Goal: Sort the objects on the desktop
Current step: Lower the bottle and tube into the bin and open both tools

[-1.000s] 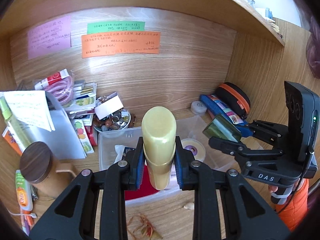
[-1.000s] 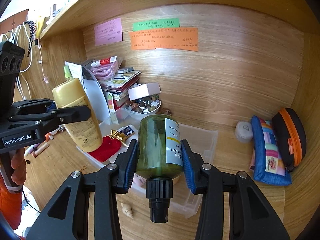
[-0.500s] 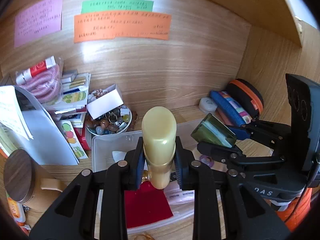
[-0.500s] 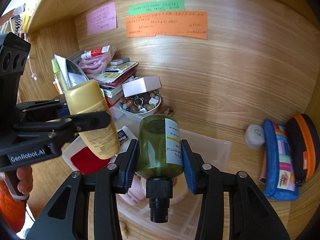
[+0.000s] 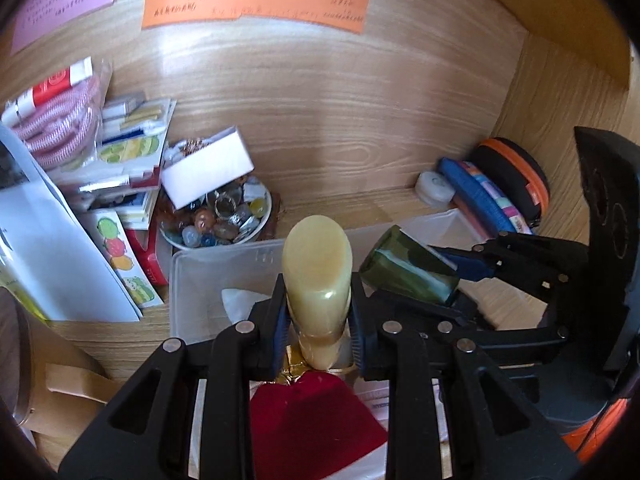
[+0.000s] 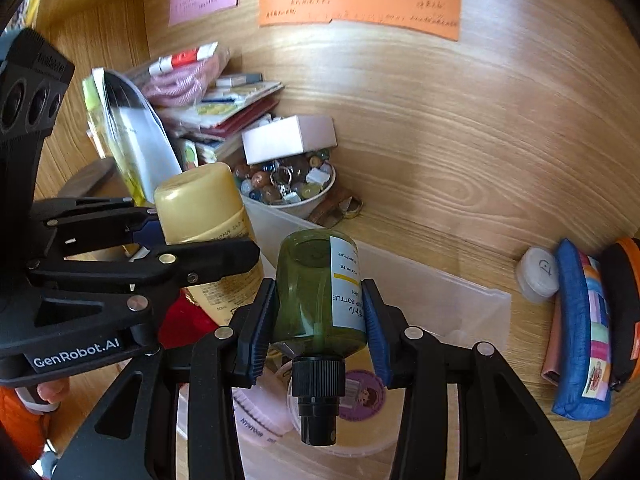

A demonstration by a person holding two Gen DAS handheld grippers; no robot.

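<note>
Left wrist view: our left claw is clenched on a yellow lotion bottle, held upright w/ cap up, over the clear plastic bin on the tabletop. A red pouch lies in the bin below. Bowl of beads sits just behind the bin; blue pencil case at right.

Right wrist view: our right claw grips a green spray bottle, nozzle pointing back toward the camera, above the same bin. Yellow bottle is just to its left, apart from it. A round lidded tub & pink brush lie in the bin.
</note>
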